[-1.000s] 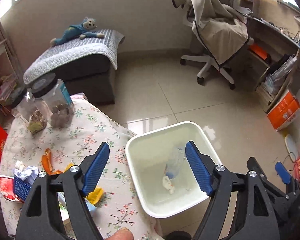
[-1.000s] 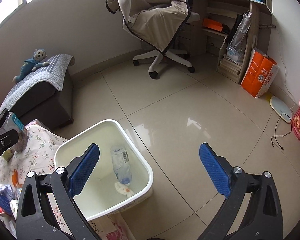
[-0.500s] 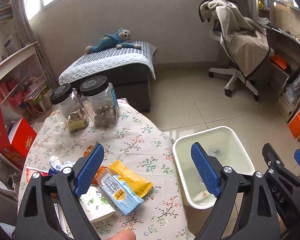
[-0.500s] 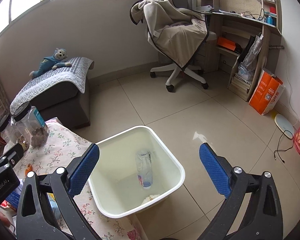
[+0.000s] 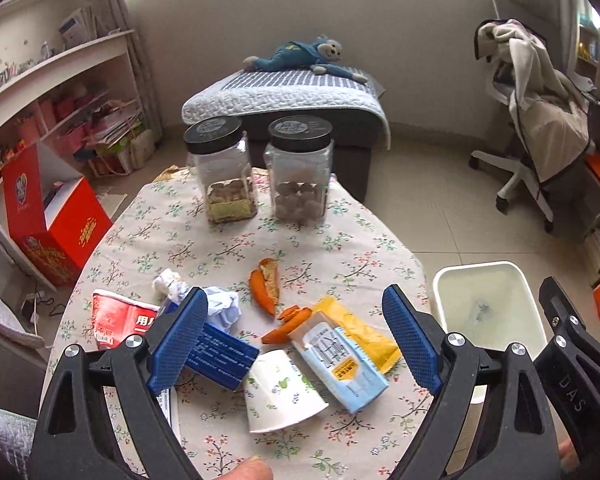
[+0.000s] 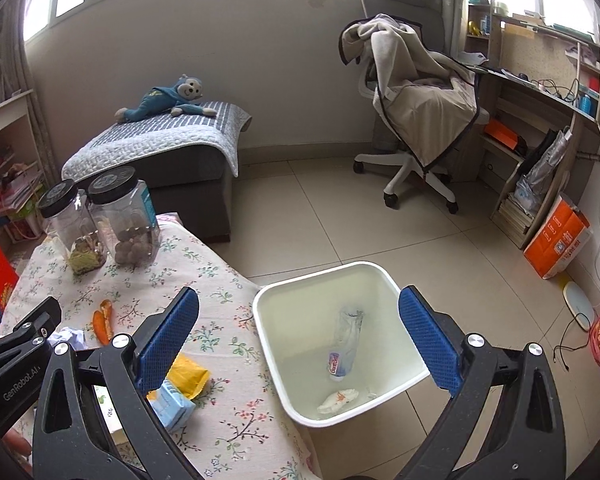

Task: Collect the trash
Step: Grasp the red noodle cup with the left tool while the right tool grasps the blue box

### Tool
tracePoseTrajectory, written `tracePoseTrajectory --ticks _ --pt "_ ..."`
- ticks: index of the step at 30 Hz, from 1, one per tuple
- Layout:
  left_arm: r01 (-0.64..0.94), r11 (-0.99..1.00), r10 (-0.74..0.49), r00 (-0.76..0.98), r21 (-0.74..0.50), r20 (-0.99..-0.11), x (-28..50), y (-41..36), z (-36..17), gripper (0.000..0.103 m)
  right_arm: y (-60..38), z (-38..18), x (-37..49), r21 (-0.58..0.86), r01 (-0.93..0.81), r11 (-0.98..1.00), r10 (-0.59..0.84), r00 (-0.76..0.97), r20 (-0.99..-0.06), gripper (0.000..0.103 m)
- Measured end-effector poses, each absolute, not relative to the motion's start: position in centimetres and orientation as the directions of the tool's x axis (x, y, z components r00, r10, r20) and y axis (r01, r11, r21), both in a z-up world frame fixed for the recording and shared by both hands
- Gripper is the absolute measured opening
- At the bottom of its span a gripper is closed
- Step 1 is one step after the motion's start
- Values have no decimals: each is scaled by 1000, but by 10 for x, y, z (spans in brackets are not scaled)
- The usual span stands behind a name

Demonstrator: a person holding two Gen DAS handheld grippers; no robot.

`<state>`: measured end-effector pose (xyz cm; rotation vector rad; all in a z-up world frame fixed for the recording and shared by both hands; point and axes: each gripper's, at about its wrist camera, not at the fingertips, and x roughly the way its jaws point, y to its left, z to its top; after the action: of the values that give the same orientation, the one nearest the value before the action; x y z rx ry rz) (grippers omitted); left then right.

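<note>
Above the flowered tablecloth (image 5: 228, 248), the left gripper (image 5: 296, 344) is tilting downward over the litter, its blue-padded jaws standing wide with nothing pinched between them; they have just been opening. Between and just beyond its fingers, a white paper cup (image 5: 280, 392) is lying on its side, touching a pale blue snack packet (image 5: 340, 364) that is overlapping a yellow wrapper (image 5: 364, 332). Orange peel pieces (image 5: 266, 286) are sitting slightly farther out, near the middle of the cloth. By the left finger, a dark blue box (image 5: 220, 354) is lying partly hidden behind the pad, with a crumpled tissue (image 5: 220, 304) and a red packet (image 5: 120, 318) beside it. Two black-lidded jars (image 5: 260, 172) are standing upright at the far edge of the table.

Off to the right, the right gripper (image 6: 300, 336) is angling down over the white bin (image 6: 276, 344), which is standing on the tiled floor just beside the table. Its jaws are also spread wide and gripping nothing. Framed between its pads, inside the bin, a clear plastic bottle (image 6: 346, 342) is leaning against the wall and a crumpled white scrap (image 6: 338, 398) is lying on the bottom. A fingertip (image 5: 246, 470) is showing at the lower edge of the left view.
</note>
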<state>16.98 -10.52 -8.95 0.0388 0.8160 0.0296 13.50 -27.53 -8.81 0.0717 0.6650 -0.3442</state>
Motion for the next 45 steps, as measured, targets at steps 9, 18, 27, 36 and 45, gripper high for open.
tracePoseTrajectory --ticks 9,18,27,36,45 --pt "-287 956 218 579 53 -785 191 14 -118 87 -200 -101 154 -114 189 975 -217 731 -647 96" --pt "-406 913 214 387 43 -897 225 135 -179 86 -132 -126 167 -176 -33 984 -99 718 -689 96" --pt "-373 885 -174 293 -280 -940 236 161 -239 66 -76 -167 204 -30 -413 910 213 528 -822 96" --pt "-305 884 -204 430 -354 -880 225 166 -202 36 -21 -196 223 -118 -603 789 164 392 -905 96" --pt "-266 893 -166 556 -363 -814 222 177 -169 36 6 -216 231 -130 -609 783 109 339 -934 95"
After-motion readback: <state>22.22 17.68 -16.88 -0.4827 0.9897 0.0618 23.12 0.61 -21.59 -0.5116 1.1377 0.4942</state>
